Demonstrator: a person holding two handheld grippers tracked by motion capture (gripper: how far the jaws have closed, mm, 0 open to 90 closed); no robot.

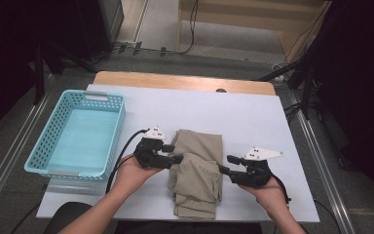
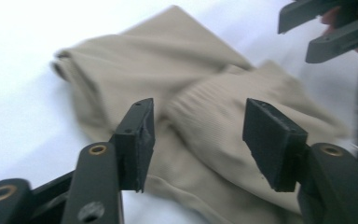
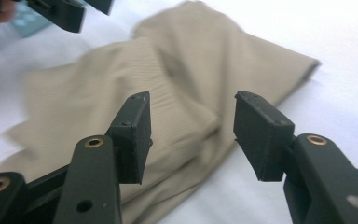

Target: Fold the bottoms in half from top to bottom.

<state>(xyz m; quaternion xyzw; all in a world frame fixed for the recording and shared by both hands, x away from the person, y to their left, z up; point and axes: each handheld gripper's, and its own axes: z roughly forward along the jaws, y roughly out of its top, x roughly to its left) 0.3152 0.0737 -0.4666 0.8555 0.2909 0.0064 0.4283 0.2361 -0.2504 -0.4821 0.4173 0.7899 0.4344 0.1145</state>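
Observation:
A folded beige cloth (image 1: 197,170) lies near the front middle of the white table (image 1: 253,117), one ribbed layer crossing over another. My left gripper (image 1: 177,159) sits at the cloth's left edge and points right, jaws apart. My right gripper (image 1: 227,164) sits at the cloth's right edge and points left, jaws also apart. In the left gripper view the gripper (image 2: 198,126) hovers over the cloth (image 2: 168,60) without pinching it, and the other gripper (image 2: 326,32) is at the upper right. In the right gripper view the gripper (image 3: 191,123) stands spread above the cloth (image 3: 191,60).
A turquoise perforated basket (image 1: 104,95) stands empty on the table's left side, close to my left hand. White tabletop stretches behind and to the right of the cloth. Beyond the far edge are a wooden strip (image 1: 185,82) and cables on the floor.

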